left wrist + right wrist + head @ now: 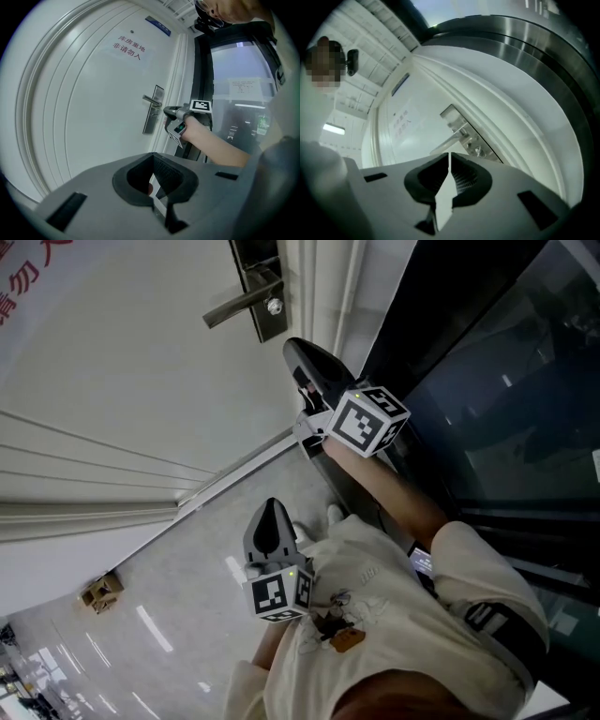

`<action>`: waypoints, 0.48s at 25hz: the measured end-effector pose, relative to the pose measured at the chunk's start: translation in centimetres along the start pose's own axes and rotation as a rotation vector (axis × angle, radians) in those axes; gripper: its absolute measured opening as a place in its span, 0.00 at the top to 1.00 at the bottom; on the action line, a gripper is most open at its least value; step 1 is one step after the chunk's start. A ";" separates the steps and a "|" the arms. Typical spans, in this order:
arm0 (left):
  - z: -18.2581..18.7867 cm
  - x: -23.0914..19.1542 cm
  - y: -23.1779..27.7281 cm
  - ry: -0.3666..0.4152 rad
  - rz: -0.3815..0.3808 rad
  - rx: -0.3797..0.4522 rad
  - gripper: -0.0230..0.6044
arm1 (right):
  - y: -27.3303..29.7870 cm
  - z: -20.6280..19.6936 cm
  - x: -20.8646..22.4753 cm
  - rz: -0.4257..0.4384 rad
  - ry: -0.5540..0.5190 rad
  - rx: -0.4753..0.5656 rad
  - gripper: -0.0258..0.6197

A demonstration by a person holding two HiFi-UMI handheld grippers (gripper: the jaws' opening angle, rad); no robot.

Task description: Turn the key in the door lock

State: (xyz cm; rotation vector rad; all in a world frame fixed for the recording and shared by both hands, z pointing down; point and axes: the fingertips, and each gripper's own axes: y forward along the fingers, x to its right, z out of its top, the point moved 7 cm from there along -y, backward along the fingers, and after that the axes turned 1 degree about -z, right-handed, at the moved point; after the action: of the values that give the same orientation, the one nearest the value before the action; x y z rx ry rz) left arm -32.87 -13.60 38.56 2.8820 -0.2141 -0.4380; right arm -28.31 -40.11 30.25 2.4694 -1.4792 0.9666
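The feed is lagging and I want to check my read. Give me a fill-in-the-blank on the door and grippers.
The lever handle is mounted on a ___ door. The left gripper is farther from the lock plate than the ___ one. The red-lettered sign sits ___ the handle.
Missing: white; right; above.

Head view: taken from above, aimed steeply down; door [112,362], floor [187,606], left hand-held gripper [272,510] and right hand-held gripper [294,347] all taken in.

Left gripper view: taken from farther back, aimed at door; handle [151,99] and right hand-held gripper seen small at mid-frame.

Right gripper view: taken near door, frame rolled; handle seen just past jaws.

Handle shared by all three views.
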 end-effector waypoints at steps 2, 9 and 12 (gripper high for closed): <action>0.0 0.4 0.3 0.005 -0.019 -0.001 0.95 | -1.9 -0.1 -2.1 0.053 -0.091 -0.024 0.95; 0.0 1.3 0.9 0.025 -0.079 -0.008 0.95 | -8.3 -1.3 -7.0 0.111 -0.368 -0.054 0.95; 0.0 1.8 1.0 0.036 -0.097 -0.008 0.95 | -10.6 -2.2 -7.7 0.101 -0.421 -0.080 0.95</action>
State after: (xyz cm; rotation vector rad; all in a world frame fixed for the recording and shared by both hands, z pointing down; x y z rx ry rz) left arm -31.26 -14.92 38.30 2.8989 -0.0671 -0.4026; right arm -23.14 -27.86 30.01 2.6735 -1.7306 0.3981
